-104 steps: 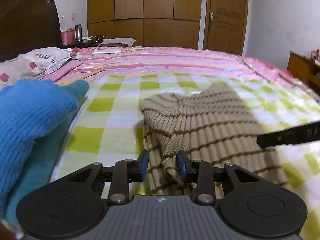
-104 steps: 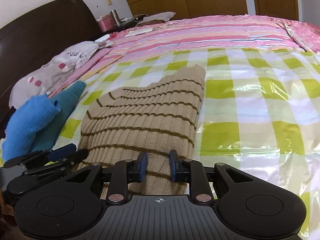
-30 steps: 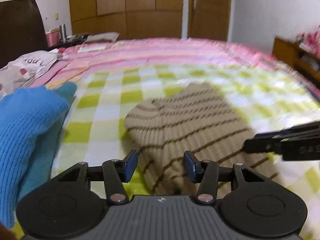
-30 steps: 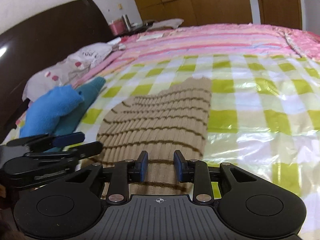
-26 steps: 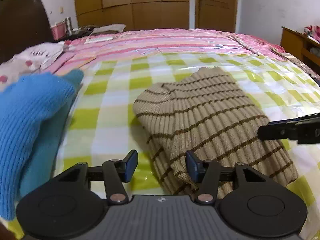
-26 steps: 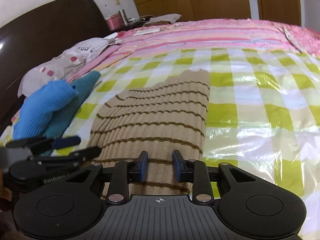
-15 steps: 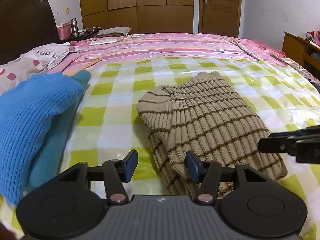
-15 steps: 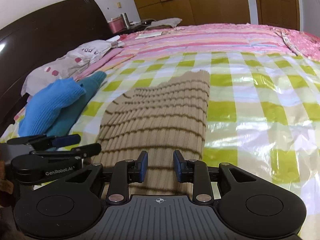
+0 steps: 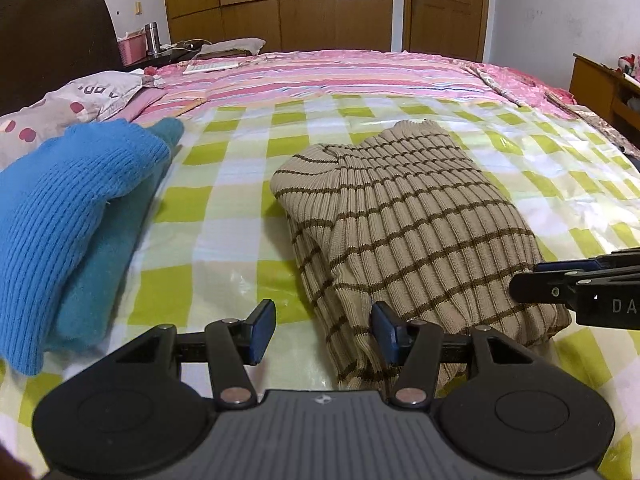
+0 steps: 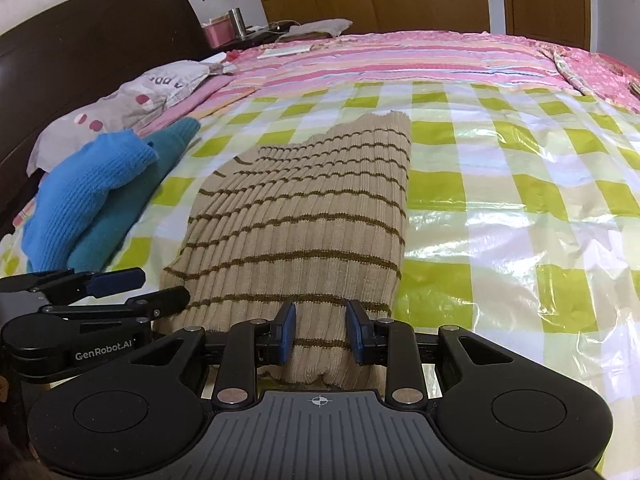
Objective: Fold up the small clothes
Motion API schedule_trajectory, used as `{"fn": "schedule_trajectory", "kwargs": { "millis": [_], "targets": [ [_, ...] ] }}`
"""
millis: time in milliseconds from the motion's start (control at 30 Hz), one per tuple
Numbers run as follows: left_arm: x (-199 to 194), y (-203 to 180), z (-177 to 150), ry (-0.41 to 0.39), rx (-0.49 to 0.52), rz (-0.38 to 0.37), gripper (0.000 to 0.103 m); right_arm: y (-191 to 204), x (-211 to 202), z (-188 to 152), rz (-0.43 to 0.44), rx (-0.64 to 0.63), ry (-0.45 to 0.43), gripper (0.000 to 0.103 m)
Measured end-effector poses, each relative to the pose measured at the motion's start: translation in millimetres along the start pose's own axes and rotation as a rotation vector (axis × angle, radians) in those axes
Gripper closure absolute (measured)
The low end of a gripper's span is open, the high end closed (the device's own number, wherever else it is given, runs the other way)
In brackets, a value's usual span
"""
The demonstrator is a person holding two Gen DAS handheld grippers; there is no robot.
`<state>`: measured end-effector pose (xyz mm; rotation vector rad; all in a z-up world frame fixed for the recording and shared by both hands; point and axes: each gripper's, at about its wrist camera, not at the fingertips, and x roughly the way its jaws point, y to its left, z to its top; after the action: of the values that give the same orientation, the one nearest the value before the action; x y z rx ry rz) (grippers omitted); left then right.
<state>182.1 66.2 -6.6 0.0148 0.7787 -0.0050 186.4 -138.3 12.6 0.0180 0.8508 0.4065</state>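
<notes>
A folded beige sweater with brown stripes (image 9: 400,220) (image 10: 312,208) lies flat on the green-checked cover (image 9: 224,240) of the bed. My left gripper (image 9: 324,332) is open at the sweater's near left corner. The sweater's edge lies beside the right pad, and the left pad is over bare cover. My right gripper (image 10: 322,332) is open over the sweater's near end. Smooth, unbunched cloth shows between its pads. Each gripper shows in the other's view: the left gripper (image 10: 164,286) at the sweater's left side, the right gripper (image 9: 524,278) at its right side.
A bright blue knit (image 9: 72,208) lies on a teal garment (image 9: 104,264) left of the sweater. A spotted pillow (image 9: 60,100) and a dark headboard (image 10: 80,40) stand farther left. Pink striped bedding (image 9: 340,76) covers the far half. A wooden cabinet (image 9: 600,80) stands at the right.
The left jaws stand wider than in the oldest frame, where they closely flanked a fold of the sweater. The sweater has stayed in place on the bed. The right jaws look unchanged.
</notes>
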Motion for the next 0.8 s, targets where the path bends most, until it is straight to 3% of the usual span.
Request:
{"fn": "schedule_trajectory", "kwargs": {
  "millis": [800],
  "targets": [
    [-7.3,-1.8,-3.6,0.002,0.011,-0.002,0.045,0.6,-5.7,-4.4,-0.02,0.013,0.011,0.074]
  ]
}}
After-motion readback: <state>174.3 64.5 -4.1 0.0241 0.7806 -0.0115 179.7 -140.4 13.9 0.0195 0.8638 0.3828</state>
